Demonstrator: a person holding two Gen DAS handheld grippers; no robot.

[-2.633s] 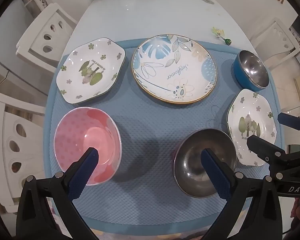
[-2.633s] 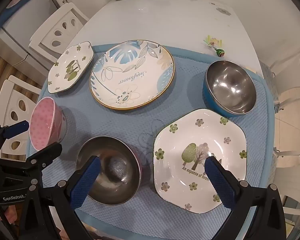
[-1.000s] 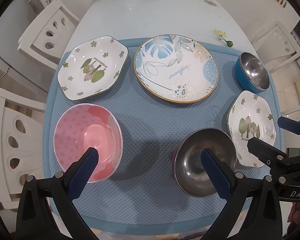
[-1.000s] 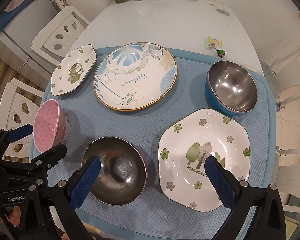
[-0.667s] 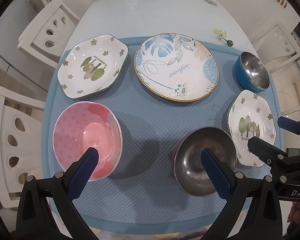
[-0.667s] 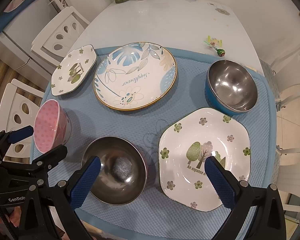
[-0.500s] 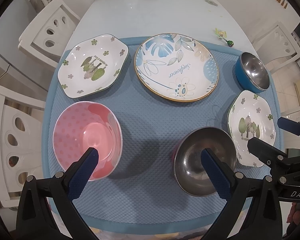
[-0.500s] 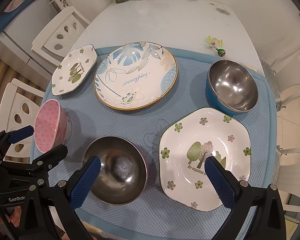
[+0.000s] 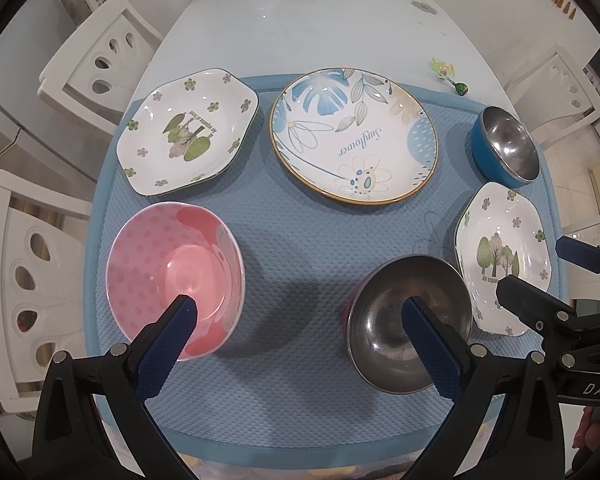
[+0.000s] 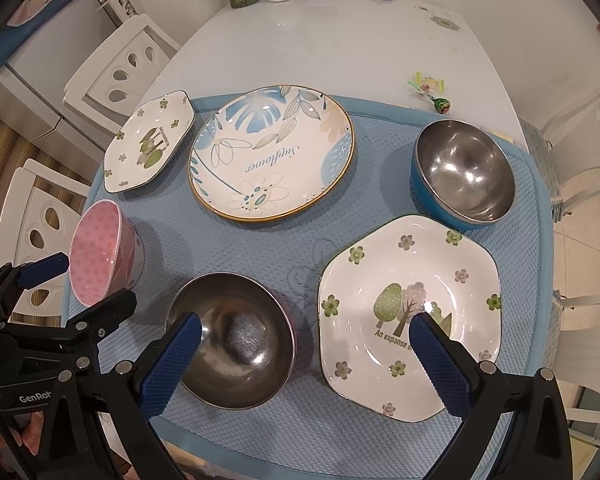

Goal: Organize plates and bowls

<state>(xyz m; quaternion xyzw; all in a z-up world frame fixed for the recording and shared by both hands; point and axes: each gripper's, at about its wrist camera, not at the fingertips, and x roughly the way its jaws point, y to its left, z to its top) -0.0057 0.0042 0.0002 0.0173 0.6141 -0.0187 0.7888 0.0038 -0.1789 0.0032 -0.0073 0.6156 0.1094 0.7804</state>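
The big round Sunflower plate point(image 9: 354, 136) sits at the far middle of the blue mat point(image 9: 300, 264), and I place everything else from it. Left of it, just beside but not touching, lies a six-sided tree plate point(image 9: 188, 132) whose outer corner reaches the mat's left border. Right of it stands the blue steel bowl point(image 10: 462, 172), and nearer to me than that bowl the second tree plate point(image 10: 408, 312) — their rims look very close, though I cannot tell whether they touch. On the near side of the round plate, an open strip of mat separates it from the pink dotted bowl point(image 9: 176, 280) at the left and the plain steel bowl point(image 10: 232, 340) at the right, with a broad bare patch between those two.

My left gripper point(image 9: 300, 316) hangs above that near row, fingers spread wide, holding nothing; one blue pad point(image 9: 166, 344) overlaps the pink bowl in view. My right gripper point(image 10: 304, 344) is likewise spread and unloaded over the steel bowl and the near tree plate.

Beyond the mat's far edge the white table point(image 10: 320, 40) runs bare to a lollipop point(image 10: 440, 104).
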